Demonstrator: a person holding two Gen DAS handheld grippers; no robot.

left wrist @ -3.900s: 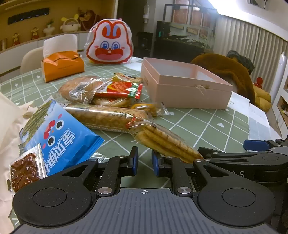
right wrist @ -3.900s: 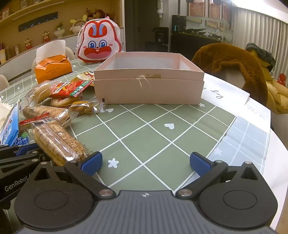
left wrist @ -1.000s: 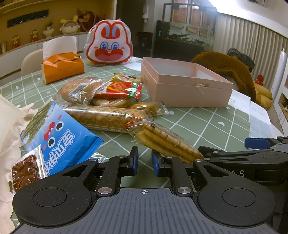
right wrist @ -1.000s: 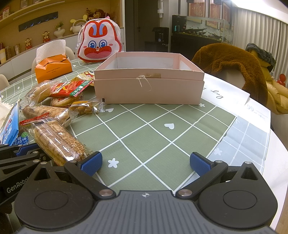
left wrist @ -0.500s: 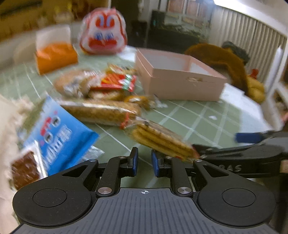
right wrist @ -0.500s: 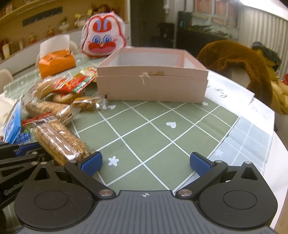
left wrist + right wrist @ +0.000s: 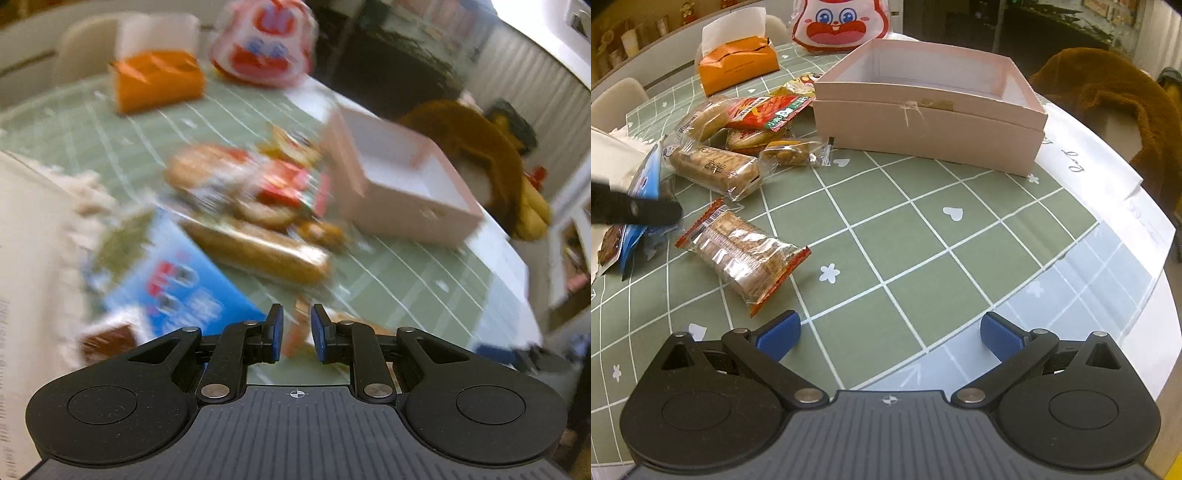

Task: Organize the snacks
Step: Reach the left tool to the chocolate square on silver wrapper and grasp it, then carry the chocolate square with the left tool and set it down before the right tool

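An open pink box [image 7: 929, 122] stands on the green checked table; it also shows in the blurred left wrist view [image 7: 402, 192]. Several wrapped snacks lie left of it: a clear biscuit pack [image 7: 742, 254], a longer cookie pack [image 7: 714, 168], a red packet [image 7: 768, 110] and a blue bag [image 7: 173, 291]. My right gripper [image 7: 888, 336] is wide open and empty, raised above the table just right of the biscuit pack. My left gripper [image 7: 297, 334] is nearly shut with nothing between its pads, raised above the near snacks; the biscuit pack lies just beyond its tips.
An orange tissue box [image 7: 737, 66] and a rabbit-face bag [image 7: 842, 22] stand at the back. White paper sheets [image 7: 1108, 173] lie right of the box. A brown furry thing [image 7: 1108, 96] sits beyond the table's right edge. A white bag [image 7: 33, 258] is at far left.
Both grippers have risen and tilted down, so the table is seen from higher up. The left wrist view is blurred from fast motion. No snack has moved.
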